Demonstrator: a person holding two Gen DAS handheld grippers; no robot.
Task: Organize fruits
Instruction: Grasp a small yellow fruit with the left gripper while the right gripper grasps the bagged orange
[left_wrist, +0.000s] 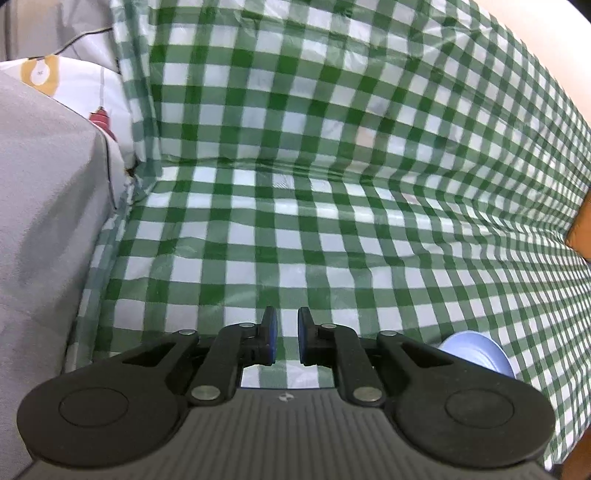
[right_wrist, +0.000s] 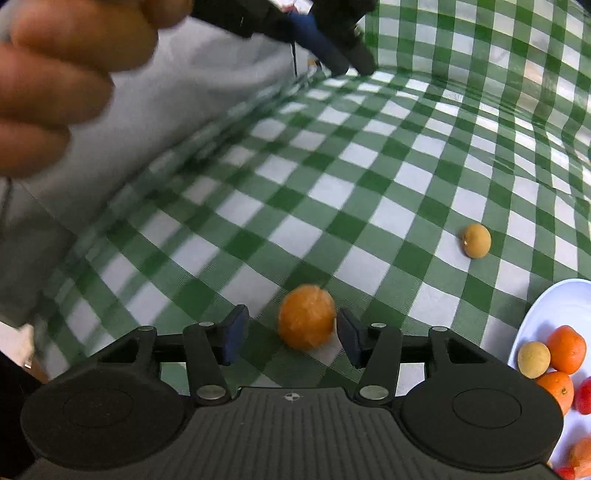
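I have the right gripper (right_wrist: 291, 338) over the cloth (right_wrist: 369, 177) with its jaws apart and the orange (right_wrist: 306, 316) between them — the fruit sits close to the right-hand pad, with a clear gap on the other side, so nothing presses on it yet. To do this pick well I would shift slightly toward that pad's side until the orange is centred, sink a little lower, then close gently on its widest part.

The orange is nearly round; I can make out no stem end, so no real long axis or heading, and any approach angle should serve.

From the orange, the plate (right_wrist: 554, 306) lies off to the right, already holding fruit; a small tan fruit (right_wrist: 477, 240) rests beyond it, up and right.

My left gripper (left_wrist: 287, 341) is nearly closed on nothing.
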